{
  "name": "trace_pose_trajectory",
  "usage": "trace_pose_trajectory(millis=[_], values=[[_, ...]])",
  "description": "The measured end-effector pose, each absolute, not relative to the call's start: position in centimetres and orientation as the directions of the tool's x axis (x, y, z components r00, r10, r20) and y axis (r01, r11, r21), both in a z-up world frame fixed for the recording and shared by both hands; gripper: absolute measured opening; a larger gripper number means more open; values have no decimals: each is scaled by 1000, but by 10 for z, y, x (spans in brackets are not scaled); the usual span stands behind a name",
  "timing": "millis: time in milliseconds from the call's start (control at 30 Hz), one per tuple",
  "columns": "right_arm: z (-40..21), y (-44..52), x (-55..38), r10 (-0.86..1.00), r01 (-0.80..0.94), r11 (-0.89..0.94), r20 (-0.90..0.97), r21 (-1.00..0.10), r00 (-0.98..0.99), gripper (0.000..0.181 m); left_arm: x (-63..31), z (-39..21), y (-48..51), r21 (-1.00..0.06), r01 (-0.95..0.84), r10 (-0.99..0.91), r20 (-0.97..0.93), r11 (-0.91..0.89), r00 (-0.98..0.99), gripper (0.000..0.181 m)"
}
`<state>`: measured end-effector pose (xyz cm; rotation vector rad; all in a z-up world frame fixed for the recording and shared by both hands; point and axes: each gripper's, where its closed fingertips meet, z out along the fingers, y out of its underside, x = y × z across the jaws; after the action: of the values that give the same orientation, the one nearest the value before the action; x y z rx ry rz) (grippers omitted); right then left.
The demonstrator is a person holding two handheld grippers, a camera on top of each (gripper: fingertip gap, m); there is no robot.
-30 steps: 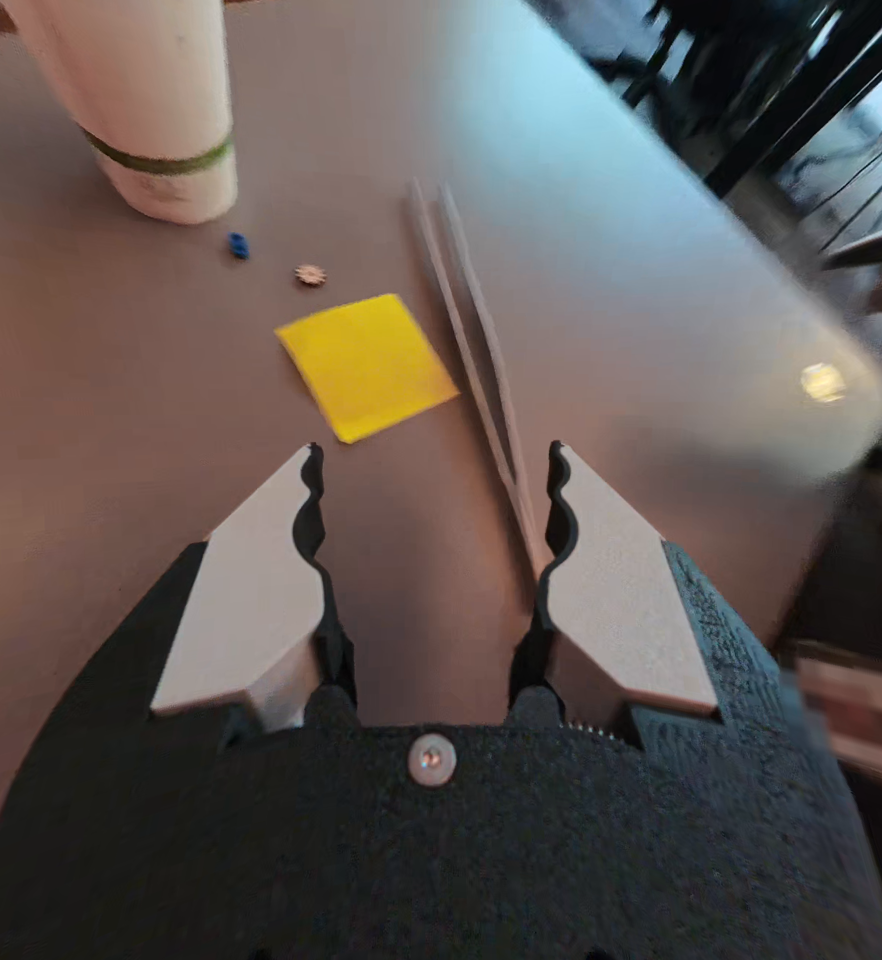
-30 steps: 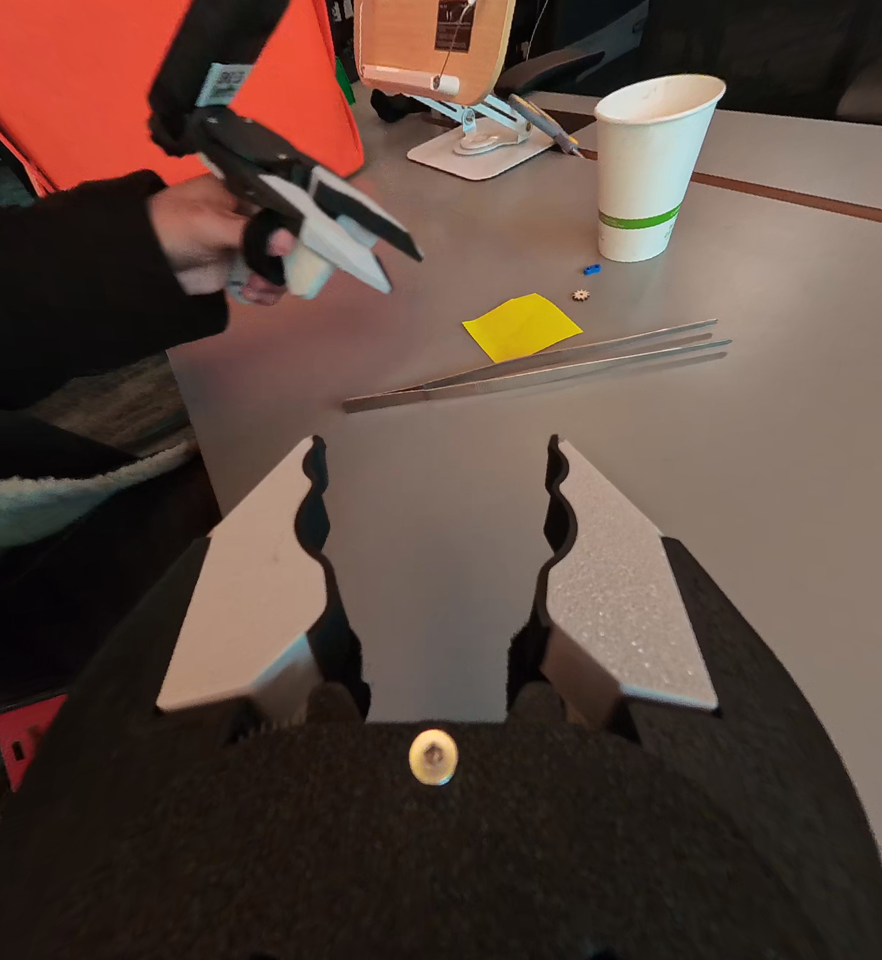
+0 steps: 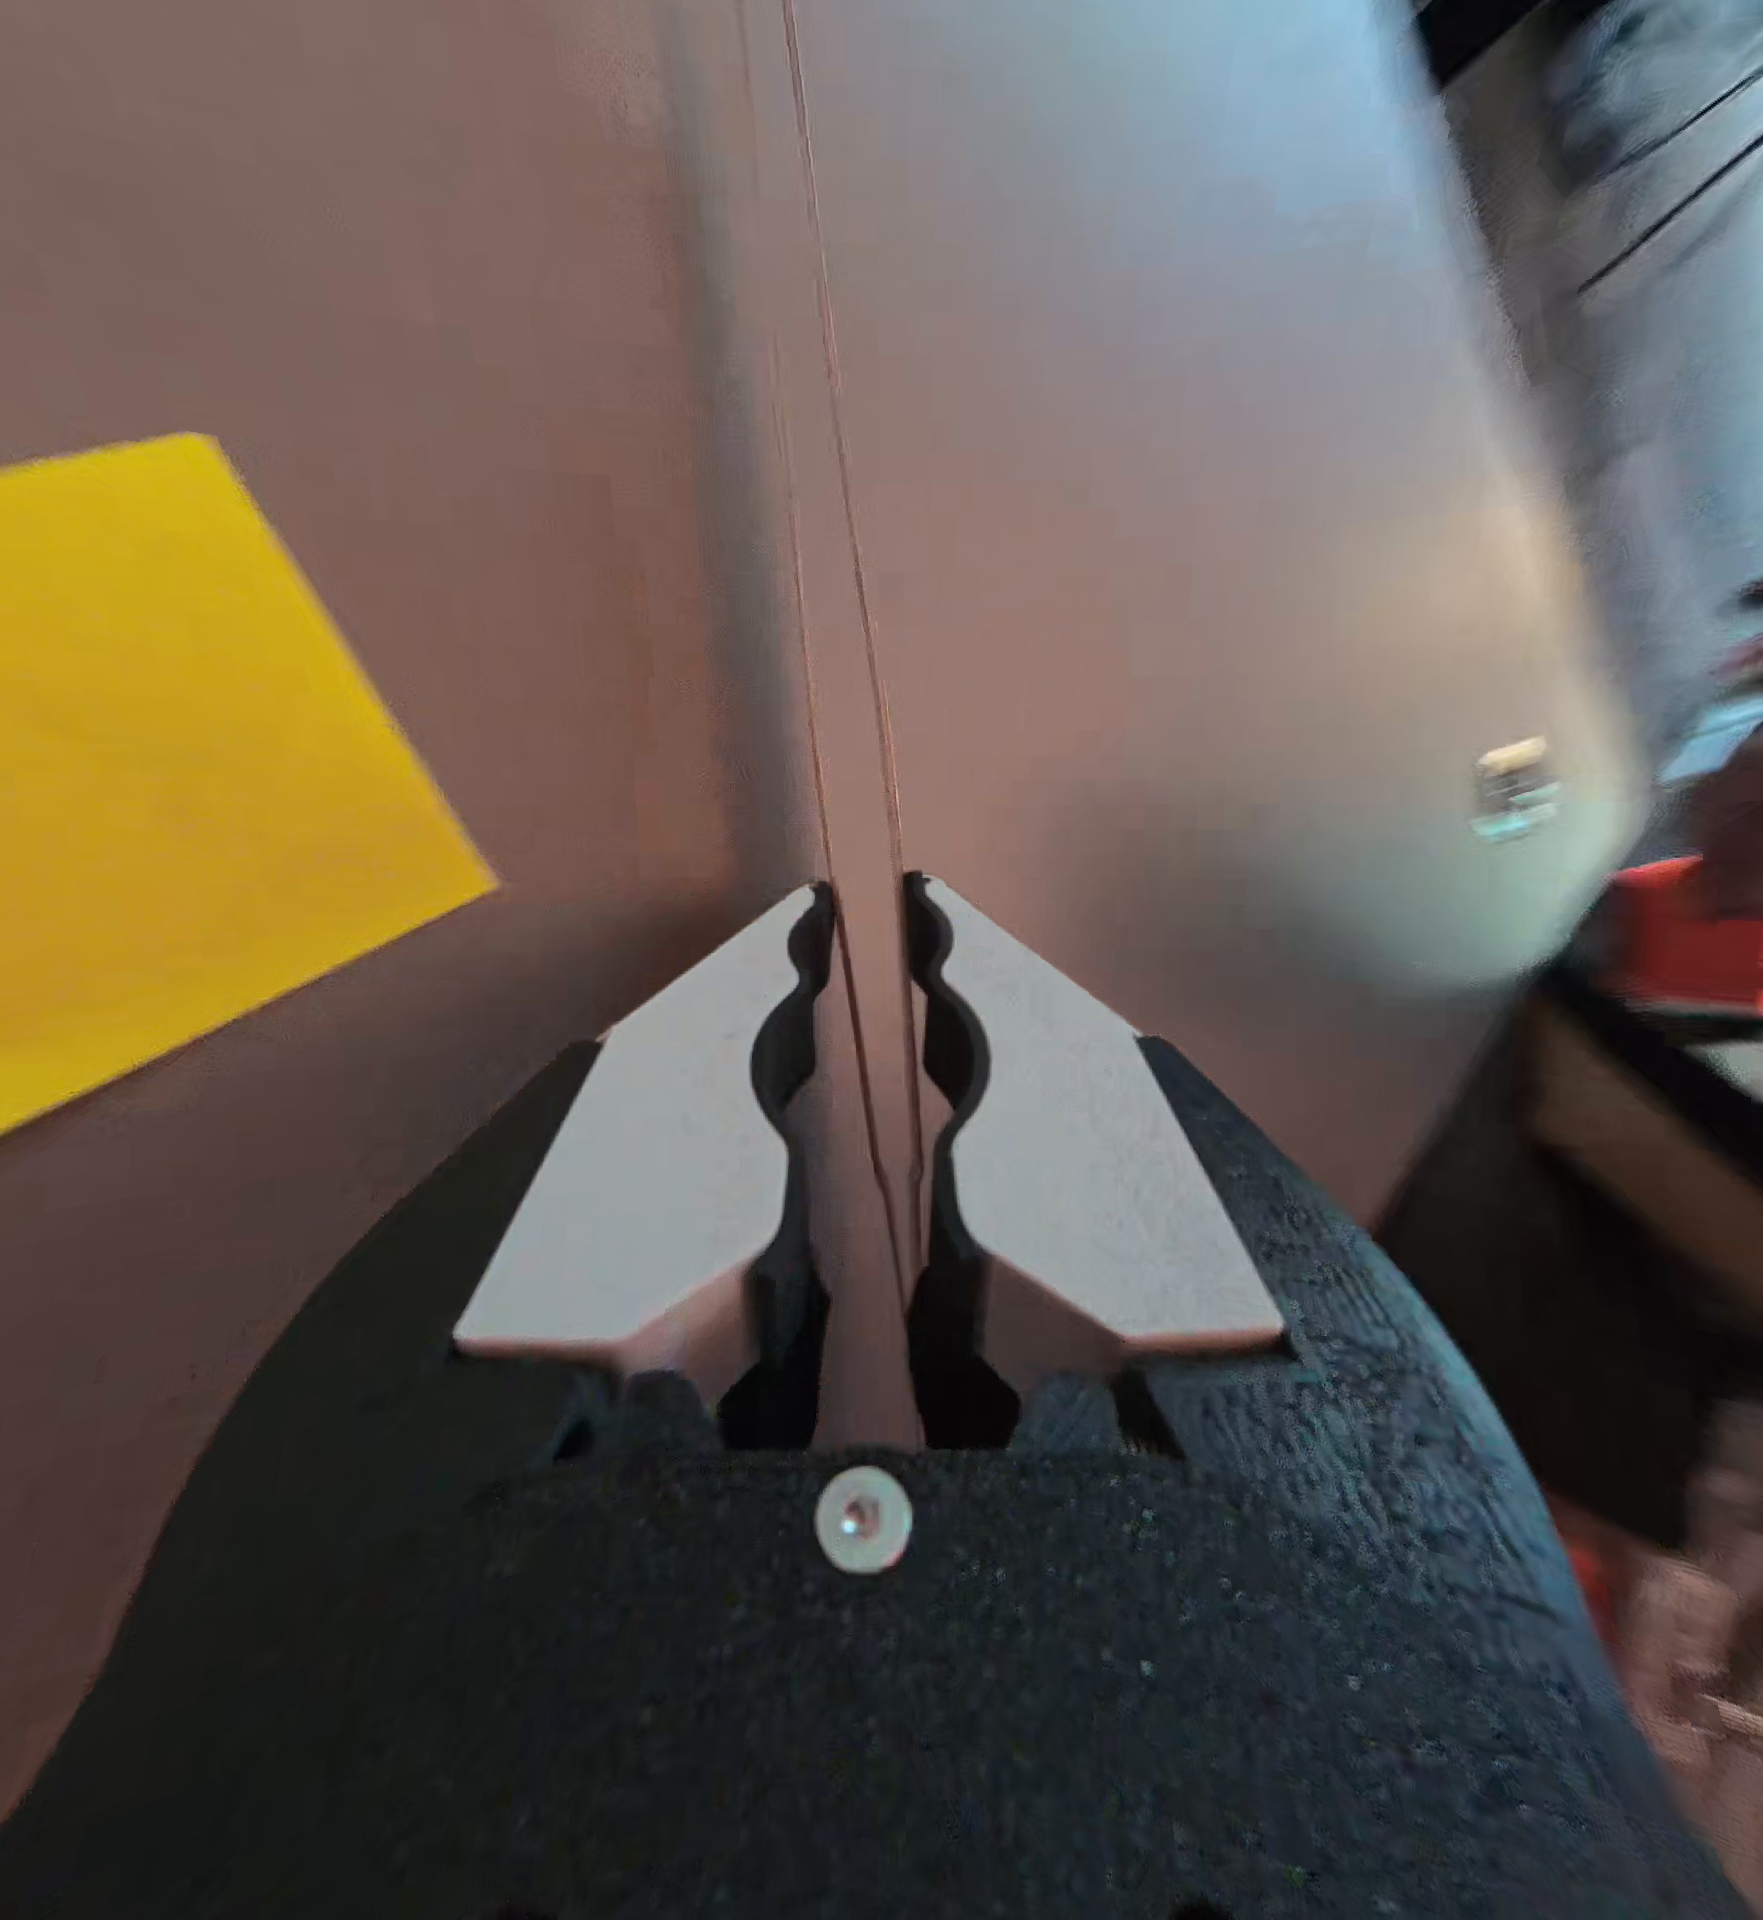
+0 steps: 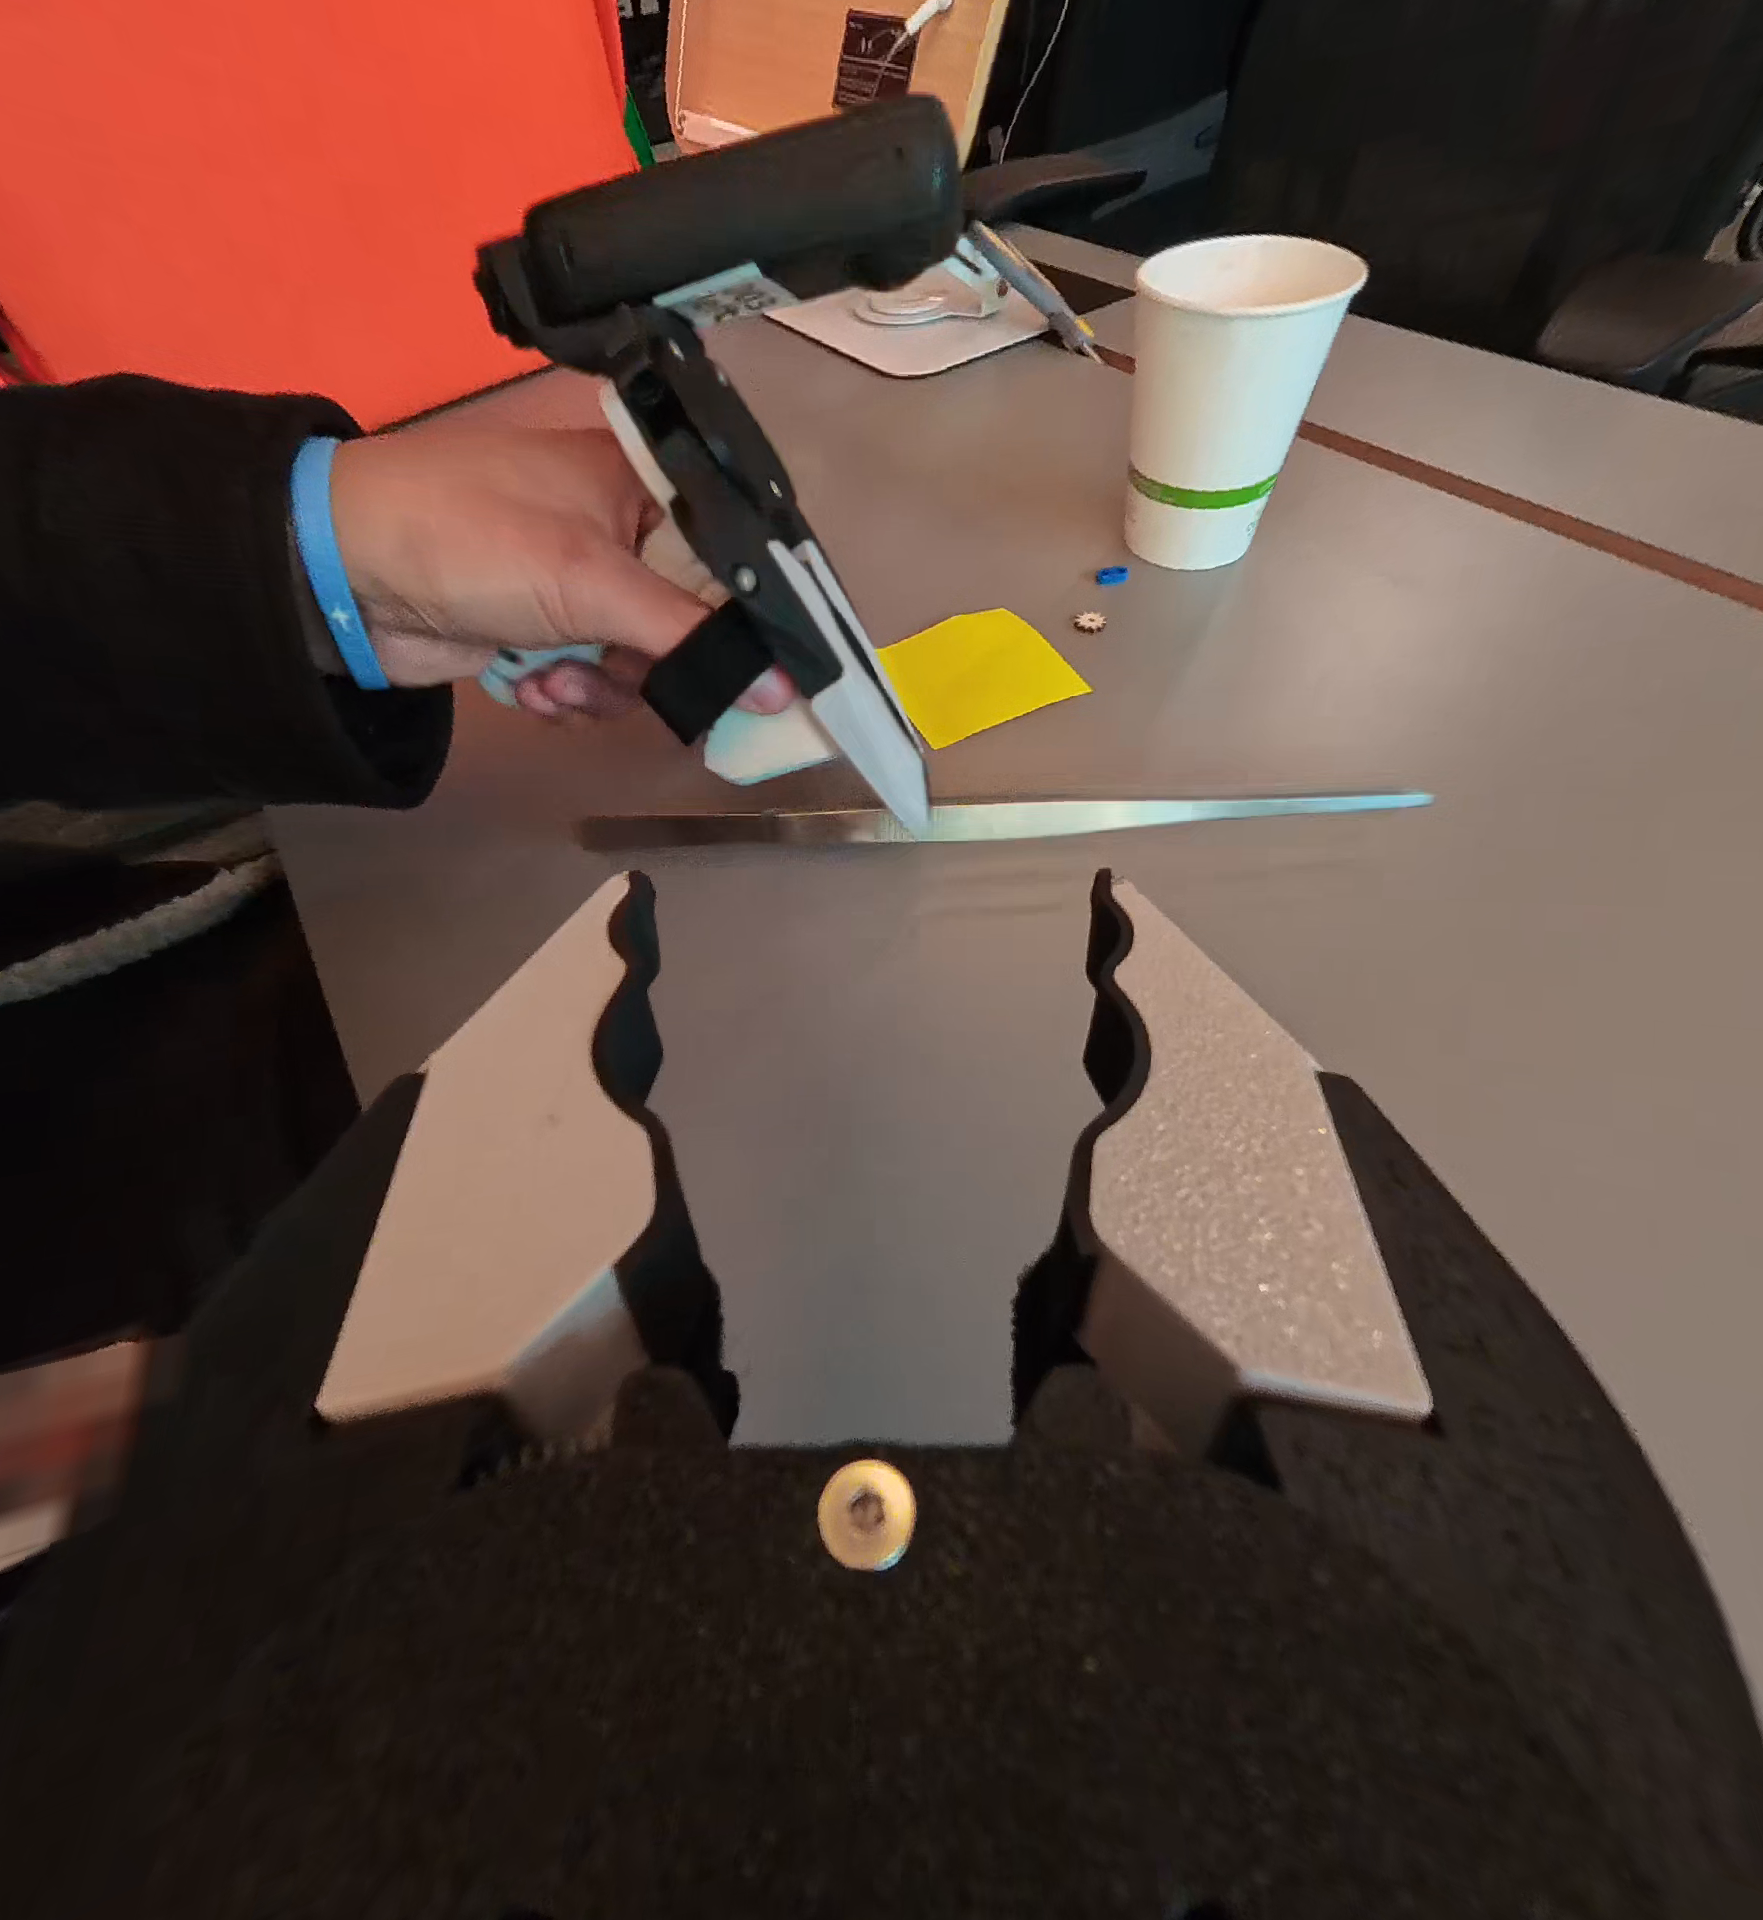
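Observation:
Long metal tweezers (image 4: 1116,816) lie across the grey table (image 4: 1479,1039). My left gripper (image 3: 869,894) is shut on the tweezers (image 3: 846,623) near their middle; their two arms are pressed together and run straight ahead between my fingers. In the right wrist view the left gripper (image 4: 908,805) points down onto the tweezers, held by a hand in a black sleeve. My right gripper (image 4: 869,883) is open and empty, just short of the tweezers. A yellow paper square (image 4: 981,675) lies just beyond them and shows at the left of the left wrist view (image 3: 150,769).
A white paper cup with a green band (image 4: 1230,405) stands at the back right. A small blue piece (image 4: 1113,574) and a tiny wooden gear (image 4: 1090,621) lie near it. An orange panel (image 4: 264,177) and a white stand (image 4: 918,322) are behind. The table edge is at the left. Tip to tip, the grippers are about 15 centimetres apart.
My left gripper has come down over the tweezers and shut on them, pressing their arms together. The tweezers have turned a little on the table. My right gripper stays open.

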<state>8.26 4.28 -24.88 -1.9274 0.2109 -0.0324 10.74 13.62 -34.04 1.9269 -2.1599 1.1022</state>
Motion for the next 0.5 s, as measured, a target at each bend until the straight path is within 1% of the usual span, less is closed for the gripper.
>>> trace_pose_trajectory(millis=[67, 100, 133, 233, 333, 367, 433, 467, 500], values=[[-248, 46, 76, -176, -178, -336, -124, -925, 976, 85, 108, -320, 115, -459, -870, -702, 680, -180, -213, 13], [-249, 47, 74, -194, -212, -331, -154, -919, 969, 86, 108, -310, 106, -449, -862, -627, 748, -237, -217, 12], [-250, 48, 71, -215, -259, -324, -196, -910, 957, 86, 108, -303, 100, -436, -855, -573, 791, -279, -216, 12], [-260, 51, 68, -273, -436, -296, -362, -850, 891, 89, 105, -279, 80, -447, -833, -435, 853, -327, -287, 12], [-255, 50, 84, -283, -580, -174, -524, -795, 803, 85, 103, -240, 63, -437, -799, -232, 899, -413, -372, 12], [-249, 51, 87, -253, -622, -128, -581, -772, 773, 82, 102, -226, 58, -437, -787, -169, 899, -435, -405, 12], [-228, 56, 87, -144, -687, -38, -676, -726, 722, 65, 98, -202, 49, -440, -763, -73, 883, -474, -464, 12], [-220, 59, 84, -87, -706, -14, -703, -708, 706, 60, 96, -192, 45, -440, -752, -38, 873, -491, -486, 12], [-214, 63, 80, -47, -715, -9, -714, -699, 699, 52, 95, -184, 41, -439, -743, -9, 863, -504, -505, 12]])
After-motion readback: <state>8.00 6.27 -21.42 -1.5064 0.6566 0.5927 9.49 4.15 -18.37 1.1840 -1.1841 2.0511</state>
